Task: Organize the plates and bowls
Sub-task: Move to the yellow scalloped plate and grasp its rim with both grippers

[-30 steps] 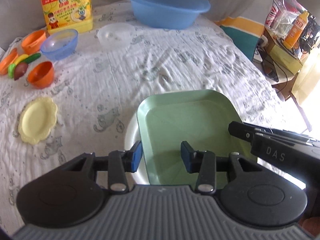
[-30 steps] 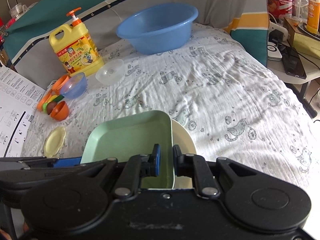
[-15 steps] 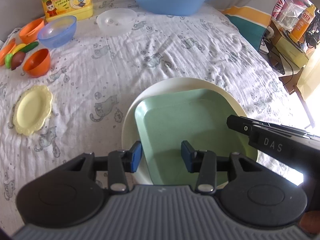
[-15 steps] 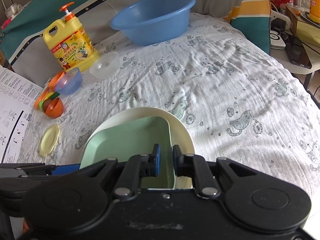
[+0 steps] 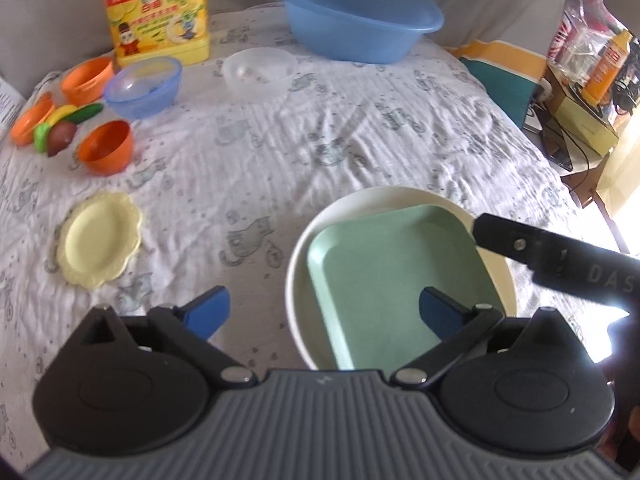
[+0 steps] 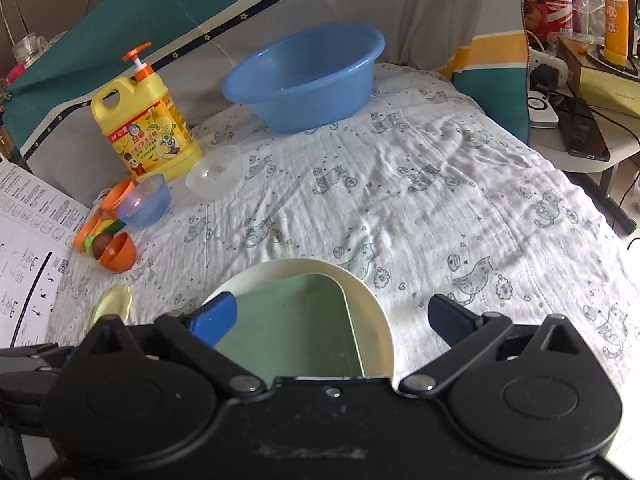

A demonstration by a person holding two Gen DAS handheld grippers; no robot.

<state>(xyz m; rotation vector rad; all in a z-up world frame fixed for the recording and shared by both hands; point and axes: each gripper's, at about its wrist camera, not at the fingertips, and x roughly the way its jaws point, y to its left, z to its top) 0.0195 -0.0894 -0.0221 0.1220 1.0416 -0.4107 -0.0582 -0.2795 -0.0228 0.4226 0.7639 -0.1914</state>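
Stacking has begun: green square plate (image 5: pixel 394 276) lies inside the round cream plate (image 5: pixel 298 264) at the near right of the cloth-covered table (image 5: pixel 320 152), and nothing grips it. Both tongs have just been opening. The left gripper (image 5: pixel 324 312) stands with its blue pads wide apart, one over bare cloth to the left of the cream plate, the other over the green plate; neither pad presses on anything. The right gripper (image 6: pixel 334 318) is likewise spread wide, its jaws straddling the near right edge of the two plates without clamping them. In the left wrist view its dark finger reaches in above the right rim of the cream plate.

That pair looks finished, by my reading. Left to sort are the small yellow scalloped plate (image 5: pixel 100 240) lying alone on the left of the cloth, and the bowls grouped at the far left: orange bowl (image 5: pixel 106 152), blue bowl (image 5: pixel 142 86), another orange bowl (image 5: pixel 86 78) behind it, and the clear bowl (image 5: pixel 260 72) nearer the middle. Toy vegetables (image 5: pixel 64 128) lie among them. A big blue basin (image 5: pixel 356 20) and a yellow detergent jug (image 5: pixel 154 12) stand at the far edge. I judge the task to be in its early part, with most pieces not yet gathered.
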